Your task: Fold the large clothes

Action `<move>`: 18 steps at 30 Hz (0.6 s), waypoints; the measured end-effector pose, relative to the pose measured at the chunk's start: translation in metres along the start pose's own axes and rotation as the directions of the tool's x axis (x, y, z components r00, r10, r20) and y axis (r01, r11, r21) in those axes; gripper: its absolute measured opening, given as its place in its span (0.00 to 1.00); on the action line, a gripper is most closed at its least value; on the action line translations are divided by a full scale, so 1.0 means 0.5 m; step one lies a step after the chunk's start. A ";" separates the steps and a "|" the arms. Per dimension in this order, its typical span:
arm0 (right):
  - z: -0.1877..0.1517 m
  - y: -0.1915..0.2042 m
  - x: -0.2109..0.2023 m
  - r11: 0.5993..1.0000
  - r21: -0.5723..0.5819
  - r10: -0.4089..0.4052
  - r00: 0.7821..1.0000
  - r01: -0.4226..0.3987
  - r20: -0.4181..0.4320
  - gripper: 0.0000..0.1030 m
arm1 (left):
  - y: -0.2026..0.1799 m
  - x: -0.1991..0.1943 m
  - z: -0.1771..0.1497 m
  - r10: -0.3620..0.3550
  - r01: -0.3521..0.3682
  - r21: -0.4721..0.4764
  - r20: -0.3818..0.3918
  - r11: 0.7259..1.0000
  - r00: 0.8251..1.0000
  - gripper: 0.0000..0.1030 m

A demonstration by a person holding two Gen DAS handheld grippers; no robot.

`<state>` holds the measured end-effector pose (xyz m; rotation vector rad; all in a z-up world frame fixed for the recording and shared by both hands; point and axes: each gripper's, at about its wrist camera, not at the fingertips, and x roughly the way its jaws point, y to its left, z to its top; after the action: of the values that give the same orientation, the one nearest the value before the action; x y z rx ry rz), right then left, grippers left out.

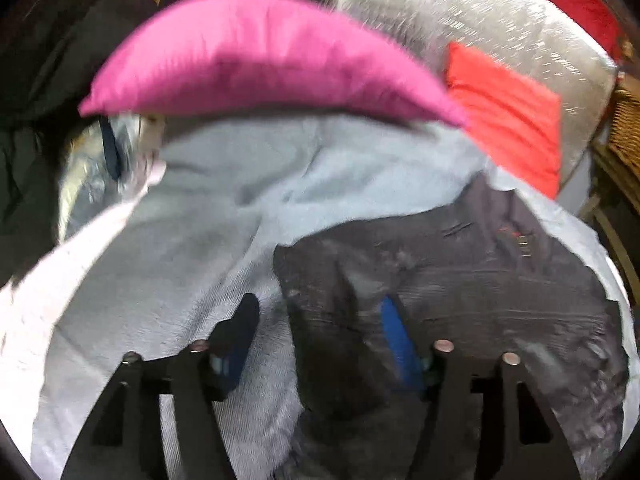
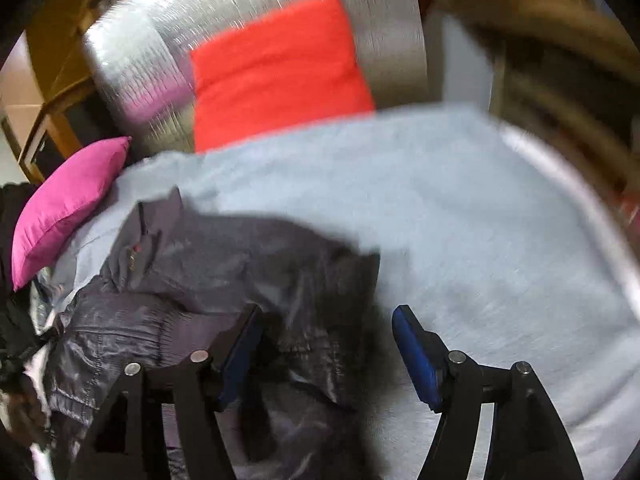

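1. A dark grey padded jacket [image 2: 224, 264] lies crumpled on a pale blue-grey blanket [image 2: 460, 216]. In the right wrist view it fills the lower left, from about 7 to 10 o'clock of the frame centre. In the left wrist view the same jacket [image 1: 460, 280] spreads from the centre toward 4 o'clock.
2. The left gripper [image 1: 320, 344] is released: its jaws stand apart, with one blue pad on each side. A fold of the jacket lies between them, but the pads do not press on it.
3. The right gripper [image 2: 326, 348] is also released, its jaws parted. The jacket's right-hand edge lies in the gap. The left finger lies over the dark fabric and the right finger over bare blanket. Nothing is clamped.
4. A magenta cushion [image 1: 264, 60] lies at 12 o'clock in the left wrist view, touching the far edge of the blanket. In the right wrist view it [image 2: 68, 204] sits at 9 o'clock, just beside the jacket's collar end.
5. An orange-red cushion [image 2: 280, 72] lies at 12 o'clock in the right wrist view, leaning on a silvery padded surface [image 2: 248, 12]. The left wrist view shows it [image 1: 512, 116] at 2 o'clock.
6. Both pictures are blurred, so the jacket's zip and seams cannot be read clearly.
7. Wooden furniture [image 2: 52, 92] shows at 10 o'clock in the right wrist view.
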<state>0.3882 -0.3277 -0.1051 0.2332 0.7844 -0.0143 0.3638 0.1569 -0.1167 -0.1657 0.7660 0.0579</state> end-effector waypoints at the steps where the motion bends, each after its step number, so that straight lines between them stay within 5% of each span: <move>1: 0.000 0.025 -0.028 0.999 -0.026 0.024 0.999 -0.024 0.025 0.69 | -0.007 -0.020 -0.006 -0.010 0.010 0.006 0.023 1.000 1.000 0.70; 6: -0.053 0.150 -0.073 0.973 -0.187 0.135 0.991 -0.134 -0.005 0.69 | -0.047 -0.067 -0.071 -0.040 0.037 0.063 0.041 0.997 0.998 0.71; 8: -0.098 0.190 -0.037 0.961 -0.262 0.077 0.995 -0.092 -0.067 0.69 | -0.054 -0.026 -0.106 0.039 -0.036 0.090 -0.028 0.995 0.999 0.71; 10: -0.151 0.196 0.044 0.948 -0.317 -0.049 0.979 -0.017 -0.200 0.68 | -0.049 0.023 -0.138 0.028 -0.012 0.111 -0.139 0.994 0.990 0.73; 18: -0.134 0.203 -0.034 0.964 -0.264 -0.028 0.993 -0.004 -0.116 0.70 | -0.066 -0.092 -0.110 -0.030 0.025 0.055 0.086 0.998 0.996 0.77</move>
<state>0.3394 -0.2156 -0.1185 -0.0245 0.8964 0.0934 0.2965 0.1155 -0.1194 -0.1219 0.6778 0.0181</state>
